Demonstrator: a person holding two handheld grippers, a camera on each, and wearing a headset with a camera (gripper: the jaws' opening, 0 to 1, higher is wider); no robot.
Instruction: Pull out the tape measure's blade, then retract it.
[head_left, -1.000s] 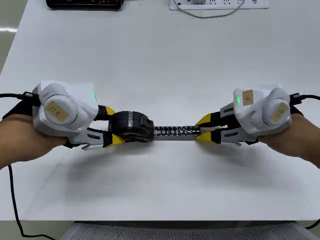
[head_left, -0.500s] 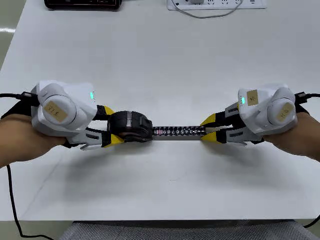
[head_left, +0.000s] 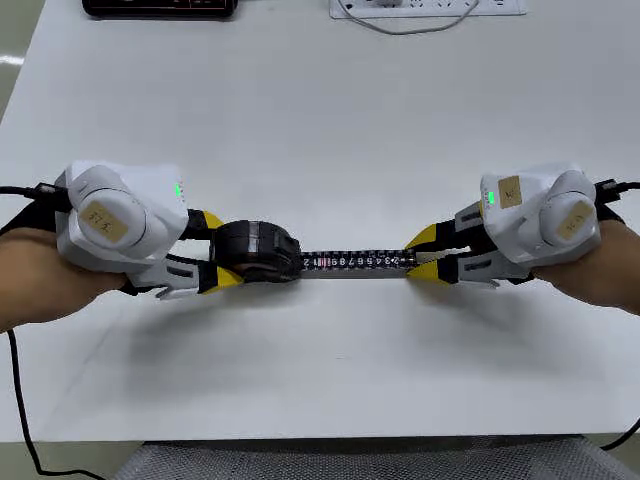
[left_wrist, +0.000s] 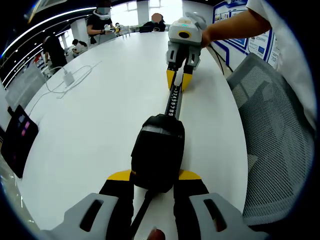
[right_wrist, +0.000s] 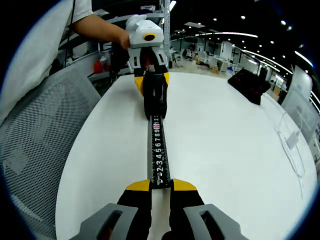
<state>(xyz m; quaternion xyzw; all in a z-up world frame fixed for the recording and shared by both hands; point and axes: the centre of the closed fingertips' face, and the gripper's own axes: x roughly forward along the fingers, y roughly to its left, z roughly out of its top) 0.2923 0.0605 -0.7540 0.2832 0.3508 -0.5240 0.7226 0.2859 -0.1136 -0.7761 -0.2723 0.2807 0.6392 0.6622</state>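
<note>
A black tape measure case (head_left: 256, 252) lies on the white table (head_left: 320, 130), held between the yellow-tipped jaws of my left gripper (head_left: 212, 252). In the left gripper view the case (left_wrist: 158, 152) sits between that gripper (left_wrist: 154, 176). A dark blade with white numerals (head_left: 355, 262) runs from the case to my right gripper (head_left: 424, 255), which is shut on the blade's end. From the right gripper view the blade (right_wrist: 158, 155) leads from my right gripper (right_wrist: 160, 186) up to the case (right_wrist: 155, 97). The left gripper view has the blade (left_wrist: 173, 101) reaching the right gripper (left_wrist: 178, 80).
A white power strip with a cable (head_left: 425, 8) lies at the far table edge, and a dark device (head_left: 160, 6) sits at the far left. A grey mesh chair (head_left: 330, 460) stands below the near edge. People sit at the table's far end (left_wrist: 105, 15).
My right gripper has moved right with the blade's end, so more of the blade is out of the case. The left gripper and case stay in place.
</note>
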